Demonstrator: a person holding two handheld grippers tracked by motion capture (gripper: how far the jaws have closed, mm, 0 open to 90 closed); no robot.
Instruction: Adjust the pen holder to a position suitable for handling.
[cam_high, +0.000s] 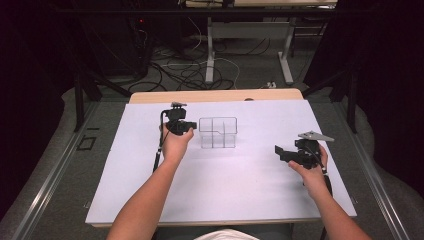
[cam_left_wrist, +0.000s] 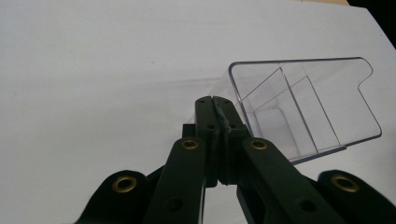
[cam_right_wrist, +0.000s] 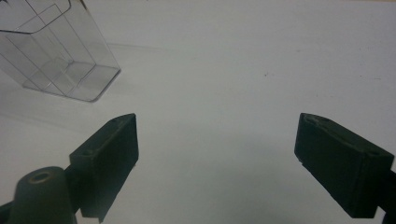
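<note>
While L gripper (cam_high: 186, 127) fingers are clenching empty beside clear organizer (cam_high: 218, 132) mid-frame, R gripper (cam_high: 281, 151) is waiting released, lower right, likely pre-grasp.

The left gripper (cam_high: 186, 126) sits just left of the clear divided box (cam_high: 218, 132), its jaws pressed flat together beside the box's near wall; the left hand (cam_high: 173, 142) grips it from behind, the forearm reaching forward. The right gripper (cam_high: 282, 152) is held well apart to the box's right and nearer the person, jaws spread wide, right hand (cam_high: 311, 172) wrapped around its body.
</note>
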